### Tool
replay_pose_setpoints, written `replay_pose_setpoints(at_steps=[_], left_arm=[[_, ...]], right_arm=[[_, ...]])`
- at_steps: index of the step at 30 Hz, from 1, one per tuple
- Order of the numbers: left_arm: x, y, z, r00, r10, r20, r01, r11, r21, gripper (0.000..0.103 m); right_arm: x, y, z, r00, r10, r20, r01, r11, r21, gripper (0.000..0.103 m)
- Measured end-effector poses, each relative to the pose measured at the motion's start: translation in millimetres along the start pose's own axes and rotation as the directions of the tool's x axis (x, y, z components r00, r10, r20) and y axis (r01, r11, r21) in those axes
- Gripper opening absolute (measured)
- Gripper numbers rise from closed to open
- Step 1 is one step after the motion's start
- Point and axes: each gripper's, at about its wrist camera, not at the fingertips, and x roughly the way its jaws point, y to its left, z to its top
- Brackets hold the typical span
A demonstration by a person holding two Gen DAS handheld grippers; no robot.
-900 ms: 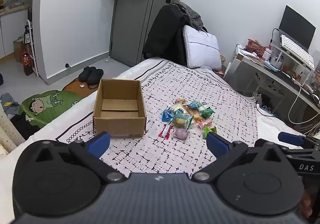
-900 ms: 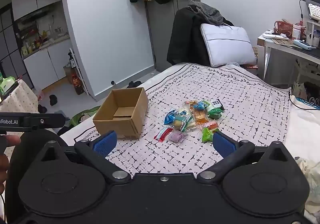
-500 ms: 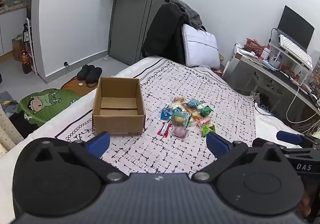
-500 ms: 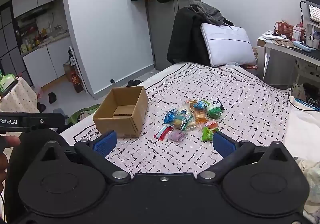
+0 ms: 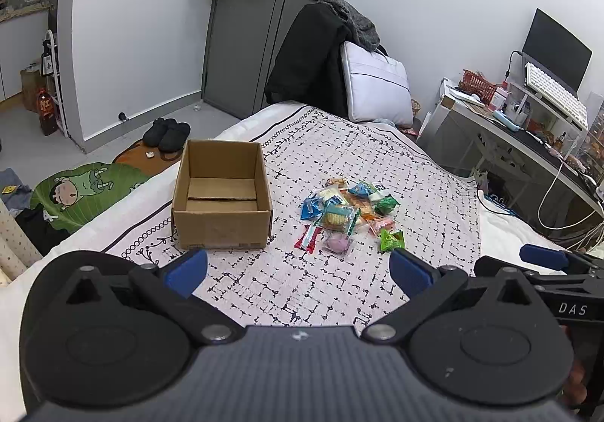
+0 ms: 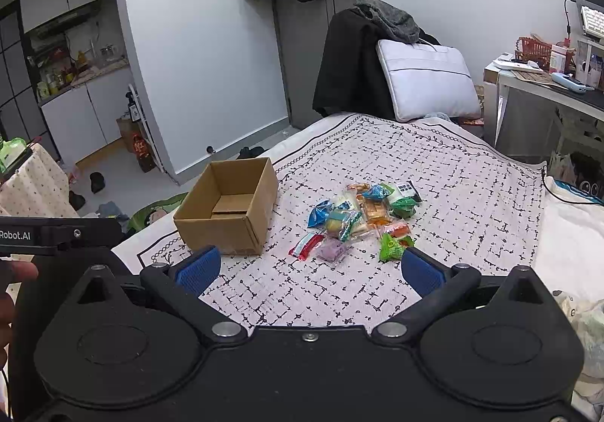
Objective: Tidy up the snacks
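Note:
A pile of several wrapped snacks (image 5: 345,212) (image 6: 362,218) lies on the patterned bedspread (image 5: 377,157), in blue, green, orange, red and purple wrappers. Left of the pile stands an open cardboard box (image 5: 222,195) (image 6: 232,208) with nothing visible inside. My left gripper (image 5: 298,271) hovers open above the near part of the bed, well short of the snacks. My right gripper (image 6: 307,271) is likewise open with nothing between its blue pads. A red packet (image 5: 308,237) and a purple one (image 5: 337,244) lie nearest me.
A white pillow (image 5: 375,84) and a chair draped with dark clothes (image 5: 313,59) stand beyond the bed. A cluttered desk (image 5: 528,120) lines the right side. Slippers (image 5: 168,133) and a green mat (image 5: 75,191) lie on the floor to the left.
Both views have shifted only slightly; the box and snack pile stay put. Both grippers remain wide open.

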Motion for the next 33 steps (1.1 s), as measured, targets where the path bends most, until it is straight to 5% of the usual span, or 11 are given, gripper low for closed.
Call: replay_pose_setpoints(at_steps=[33], left_arm=[[1.2,1.3,-2.4,1.000,0.005,-0.009,-0.005,1.000,0.001,0.102]], right_arm=[[-0.8,-4.0,-0.5,1.000,-0.007,-0.002,0.007,1.000,0.008,0.103]])
